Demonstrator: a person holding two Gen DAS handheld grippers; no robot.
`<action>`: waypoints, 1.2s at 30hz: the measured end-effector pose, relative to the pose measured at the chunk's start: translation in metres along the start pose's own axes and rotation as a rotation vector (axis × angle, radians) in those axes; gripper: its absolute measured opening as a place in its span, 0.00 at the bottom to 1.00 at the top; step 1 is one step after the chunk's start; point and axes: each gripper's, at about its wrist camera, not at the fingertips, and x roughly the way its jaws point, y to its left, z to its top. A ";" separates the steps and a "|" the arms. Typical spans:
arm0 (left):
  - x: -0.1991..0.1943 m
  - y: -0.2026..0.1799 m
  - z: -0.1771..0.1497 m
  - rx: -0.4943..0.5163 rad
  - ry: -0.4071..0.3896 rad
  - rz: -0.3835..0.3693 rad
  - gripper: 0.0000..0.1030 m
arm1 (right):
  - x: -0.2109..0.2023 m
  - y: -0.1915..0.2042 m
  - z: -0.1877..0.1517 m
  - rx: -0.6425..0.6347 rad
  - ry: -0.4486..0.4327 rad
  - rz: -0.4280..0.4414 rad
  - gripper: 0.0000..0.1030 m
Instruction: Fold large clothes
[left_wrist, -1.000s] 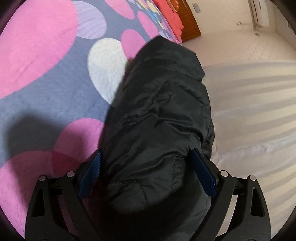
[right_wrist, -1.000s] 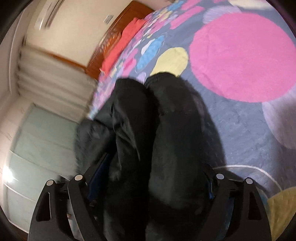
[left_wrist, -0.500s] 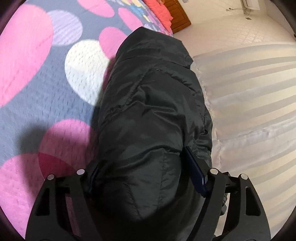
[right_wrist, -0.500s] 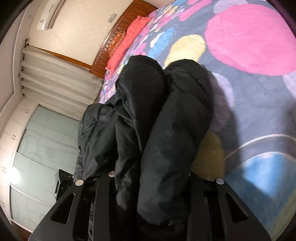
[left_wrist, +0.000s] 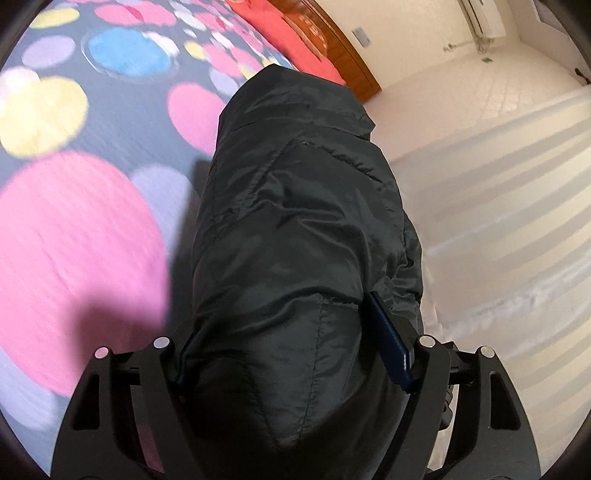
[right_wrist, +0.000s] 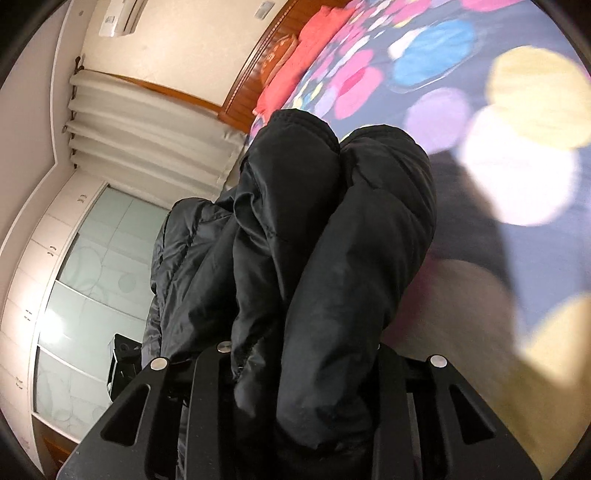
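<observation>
**A bedroom, bright and busy with colour**

We see a bed under a dark blue spread (left_wrist: 122, 96) scattered with pink, yellow, blue and lilac dots. At its far end lie red pillows (right_wrist: 295, 74) against a wooden headboard (right_wrist: 255, 66). Beside the bed hang pale pleated curtains (right_wrist: 147, 125) (a wooden rail runs along their top). The walls (right_wrist: 192, 40) are cream, and we spot an air conditioner (right_wrist: 120, 18) mounted high up. A wardrobe with frosted glass doors (right_wrist: 92, 288) stands next to the curtains, a bright glare on one panel. In the left view, the ceiling (left_wrist: 461, 77) is cream too.
</observation>
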 end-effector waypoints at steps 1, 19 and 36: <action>-0.003 0.004 0.003 -0.003 -0.006 0.006 0.74 | 0.006 0.002 0.001 -0.002 0.007 0.001 0.29; 0.004 0.059 0.023 -0.064 0.011 0.104 0.77 | 0.039 -0.021 0.004 0.051 0.061 -0.063 0.33; -0.061 0.078 -0.035 -0.009 0.002 0.004 0.89 | -0.015 -0.014 -0.038 -0.023 0.083 -0.174 0.70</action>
